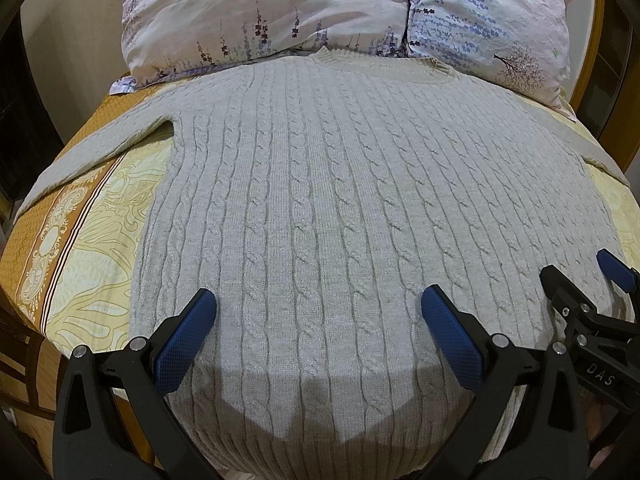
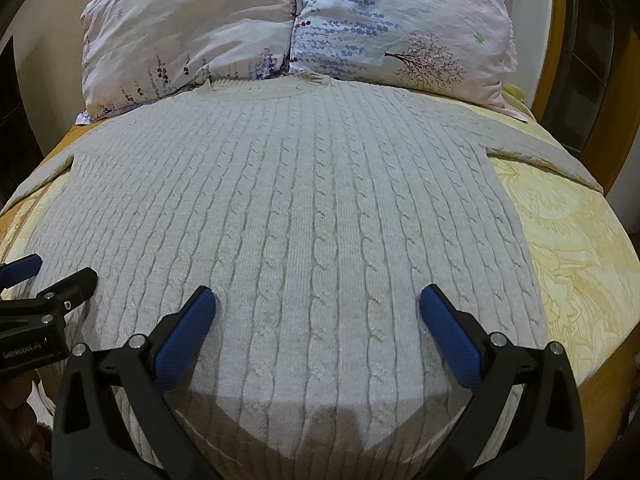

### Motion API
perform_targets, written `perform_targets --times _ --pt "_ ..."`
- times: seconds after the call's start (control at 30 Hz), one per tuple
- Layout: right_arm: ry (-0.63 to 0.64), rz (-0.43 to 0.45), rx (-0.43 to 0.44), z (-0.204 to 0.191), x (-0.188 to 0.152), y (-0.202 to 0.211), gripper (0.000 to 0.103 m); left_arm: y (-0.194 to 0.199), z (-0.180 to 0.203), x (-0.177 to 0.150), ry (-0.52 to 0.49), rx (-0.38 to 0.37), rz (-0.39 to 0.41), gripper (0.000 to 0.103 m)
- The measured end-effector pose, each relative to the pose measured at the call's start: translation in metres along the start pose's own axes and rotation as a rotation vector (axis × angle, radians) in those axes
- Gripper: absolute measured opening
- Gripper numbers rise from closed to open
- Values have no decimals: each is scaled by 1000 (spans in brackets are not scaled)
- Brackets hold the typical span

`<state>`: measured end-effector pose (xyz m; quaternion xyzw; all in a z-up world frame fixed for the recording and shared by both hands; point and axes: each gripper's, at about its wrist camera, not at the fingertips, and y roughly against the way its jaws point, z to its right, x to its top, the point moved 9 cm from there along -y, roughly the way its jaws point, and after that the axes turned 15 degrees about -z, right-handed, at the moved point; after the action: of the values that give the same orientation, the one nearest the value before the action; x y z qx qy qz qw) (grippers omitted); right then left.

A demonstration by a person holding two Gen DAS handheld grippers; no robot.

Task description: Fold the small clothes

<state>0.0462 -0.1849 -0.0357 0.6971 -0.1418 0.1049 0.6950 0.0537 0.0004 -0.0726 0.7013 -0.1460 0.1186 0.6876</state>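
A light grey cable-knit sweater [image 1: 320, 184] lies flat on the bed, collar toward the pillows, sleeves spread to both sides; it also shows in the right wrist view [image 2: 296, 200]. My left gripper [image 1: 319, 304] is open and empty, hovering over the sweater's lower left part near the hem. My right gripper [image 2: 318, 300] is open and empty over the lower right part. The right gripper also shows at the right edge of the left wrist view [image 1: 576, 276], and the left gripper at the left edge of the right wrist view [image 2: 60, 270].
Two floral pillows [image 1: 280, 12] [image 2: 304, 20] lie against the headboard behind the collar. The yellow and orange patterned bedsheet [image 1: 88, 232] [image 2: 572, 240] shows on both sides of the sweater. A wooden bed frame [image 2: 548, 60] rims the right side.
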Motion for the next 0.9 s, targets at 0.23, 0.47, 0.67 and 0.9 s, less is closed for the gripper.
perform_targets --times 0.23,0.47,0.67,0.9 --pt "36 -2 13 0 4 -2 101 -1 -1 0 1 -1 -24 102" --pt "85 -2 53 -2 6 -3 101 -3 1 5 -11 0 -34 102" --pt "34 -20 195 15 29 8 96 -4 2 17 -36 -15 -29 102" --pt "-406 12 289 161 97 10 79 -2 9 59 -64 -113 2 102"
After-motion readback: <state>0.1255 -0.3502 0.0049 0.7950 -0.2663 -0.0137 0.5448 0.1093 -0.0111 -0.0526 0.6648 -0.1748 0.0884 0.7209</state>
